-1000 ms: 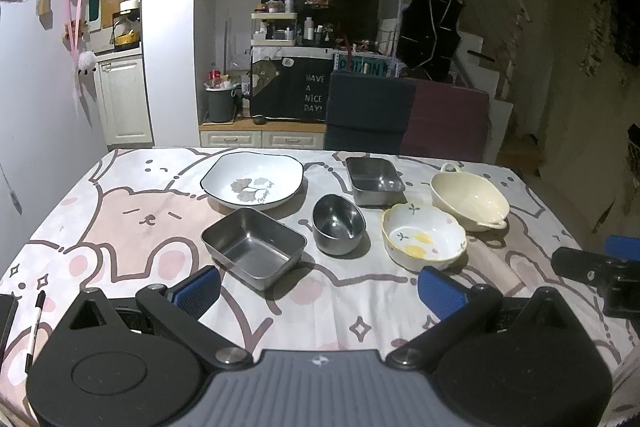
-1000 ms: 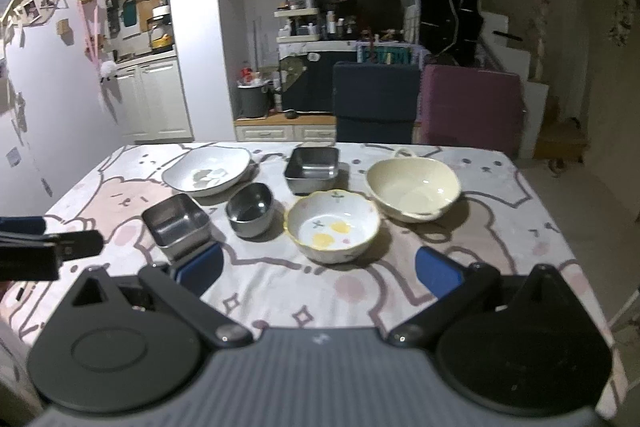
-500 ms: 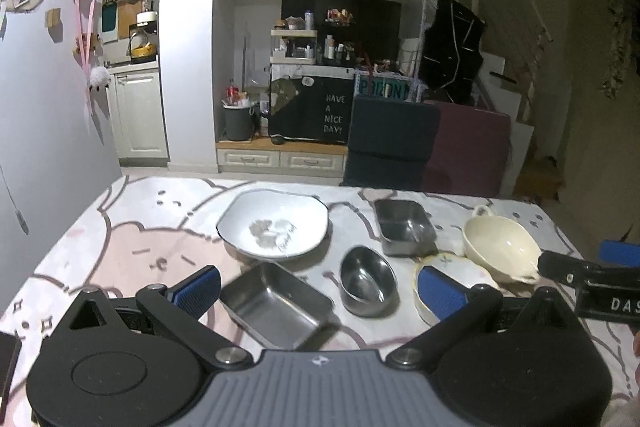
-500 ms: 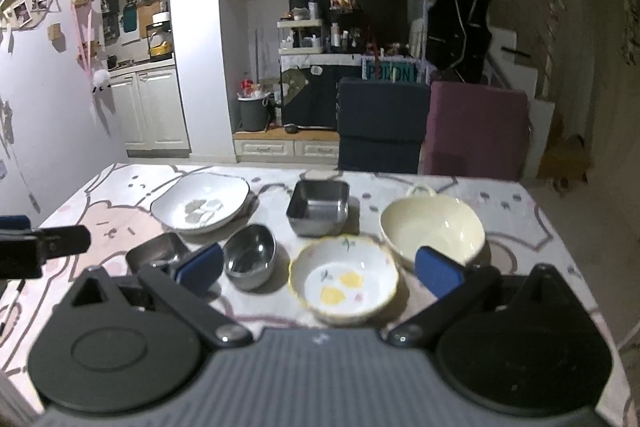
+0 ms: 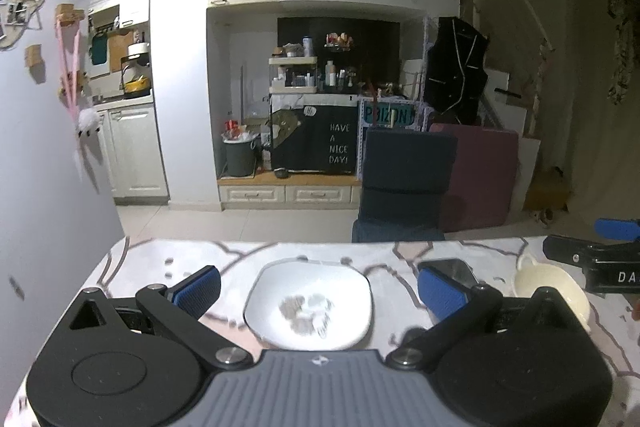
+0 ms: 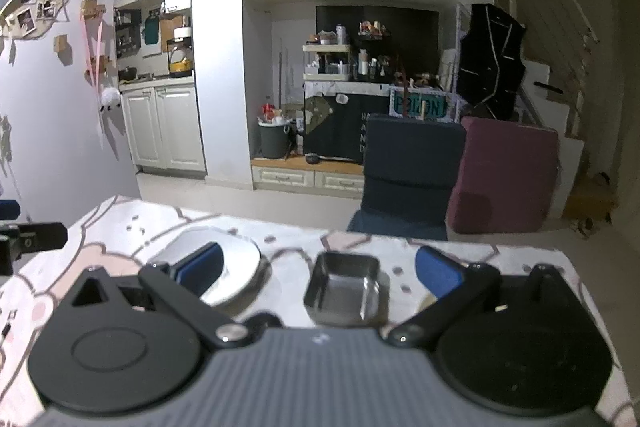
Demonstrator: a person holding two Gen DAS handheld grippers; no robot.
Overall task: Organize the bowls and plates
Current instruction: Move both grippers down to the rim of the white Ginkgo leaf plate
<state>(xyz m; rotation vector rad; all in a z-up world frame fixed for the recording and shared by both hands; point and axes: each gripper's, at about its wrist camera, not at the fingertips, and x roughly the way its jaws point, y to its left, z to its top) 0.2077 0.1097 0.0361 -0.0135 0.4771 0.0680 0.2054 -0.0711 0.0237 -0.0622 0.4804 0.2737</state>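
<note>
A white plate with a grey leaf print lies on the table, straight ahead between the fingers of my left gripper, which is open and empty. A small steel tray and a cream bowl with a handle lie to its right. In the right wrist view the small steel tray sits between the fingers of my right gripper, which is open and empty; the white plate is at its left. The other bowls are hidden below both gripper bodies.
The table carries a pink cartoon-print cloth. A dark blue chair and a maroon chair stand at its far edge. My right gripper shows at the right edge of the left wrist view. Kitchen cabinets stand behind.
Both grippers have tilted up and moved forward over the table. The near steel tray, steel bowl and yellow-print bowl have dropped out of view beneath them. Both stay open.
</note>
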